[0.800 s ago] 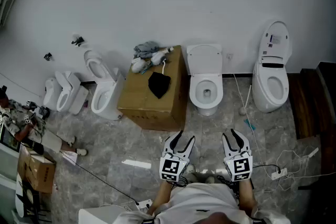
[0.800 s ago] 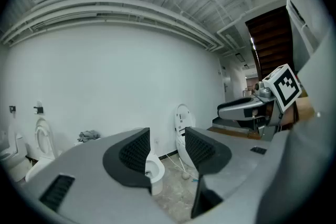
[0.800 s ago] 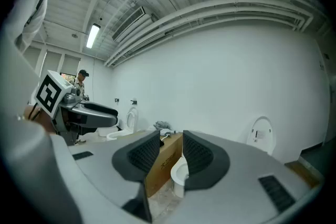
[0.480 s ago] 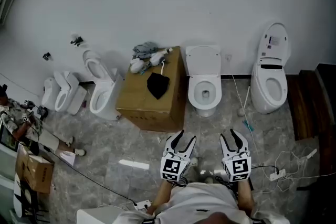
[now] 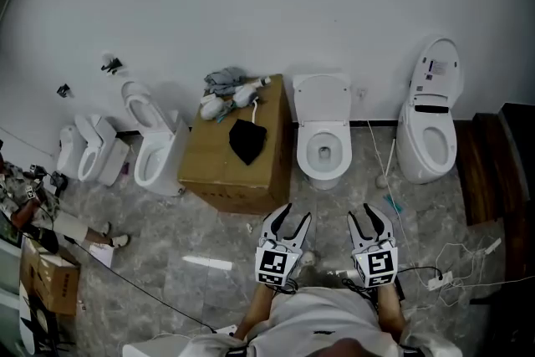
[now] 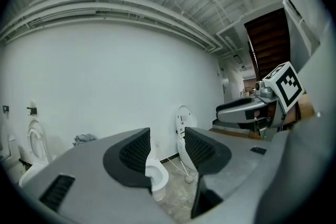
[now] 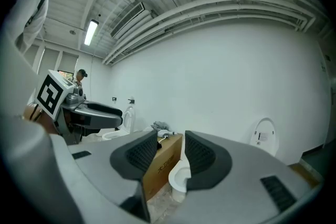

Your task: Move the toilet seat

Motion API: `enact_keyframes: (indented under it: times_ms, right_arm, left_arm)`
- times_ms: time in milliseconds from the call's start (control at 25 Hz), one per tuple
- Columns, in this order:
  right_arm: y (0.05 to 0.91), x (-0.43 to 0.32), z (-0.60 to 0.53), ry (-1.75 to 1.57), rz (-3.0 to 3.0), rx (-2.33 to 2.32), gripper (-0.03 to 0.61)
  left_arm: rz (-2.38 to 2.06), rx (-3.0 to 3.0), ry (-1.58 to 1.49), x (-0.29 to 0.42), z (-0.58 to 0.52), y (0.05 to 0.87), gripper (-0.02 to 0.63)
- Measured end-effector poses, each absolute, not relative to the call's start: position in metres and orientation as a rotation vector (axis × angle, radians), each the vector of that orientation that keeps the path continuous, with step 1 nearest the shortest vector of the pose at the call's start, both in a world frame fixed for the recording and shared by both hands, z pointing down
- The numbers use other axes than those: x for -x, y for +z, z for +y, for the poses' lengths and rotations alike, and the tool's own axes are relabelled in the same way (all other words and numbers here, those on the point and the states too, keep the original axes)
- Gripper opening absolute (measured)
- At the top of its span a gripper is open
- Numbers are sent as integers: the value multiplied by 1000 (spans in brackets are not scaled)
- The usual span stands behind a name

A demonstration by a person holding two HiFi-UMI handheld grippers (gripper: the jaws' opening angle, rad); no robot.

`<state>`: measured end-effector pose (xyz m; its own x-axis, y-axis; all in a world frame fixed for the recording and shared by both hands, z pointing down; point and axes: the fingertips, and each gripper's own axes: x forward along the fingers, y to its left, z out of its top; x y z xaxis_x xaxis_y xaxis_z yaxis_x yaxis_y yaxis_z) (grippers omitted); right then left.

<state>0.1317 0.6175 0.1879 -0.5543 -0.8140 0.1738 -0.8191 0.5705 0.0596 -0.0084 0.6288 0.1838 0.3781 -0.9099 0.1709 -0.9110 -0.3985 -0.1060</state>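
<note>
Grey marbled floor [image 5: 209, 234]. Big cardboard box [image 5: 221, 171] stood at centre, middle toilet [image 5: 323, 150] just right of it, right toilet [image 5: 426, 142] further right. Smaller box [image 5: 52, 287] lower left, cables [image 5: 458, 257] lower right.

A big cardboard box [image 5: 219, 171] stands at the wall near 10 o'clock, with a black cloth [image 5: 247, 140] on its top and grey rags [image 5: 221, 82] at its far edge. 1 smaller box [image 5: 50, 284] sits at 8 o'clock. A power strip [image 5: 439, 280] lies at 4 o'clock, and dark wooden steps [image 5: 501, 180] rise at 3 o'clock.
</note>
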Motion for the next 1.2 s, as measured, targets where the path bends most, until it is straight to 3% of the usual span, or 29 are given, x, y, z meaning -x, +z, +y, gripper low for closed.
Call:
enact_keyframes:
  times_ms: [1200]
  right_arm:
    - [196,-42,455,51,-2484,-1499,169]
  left_arm:
    - [-1545,-2711,269,91,450,192,221]
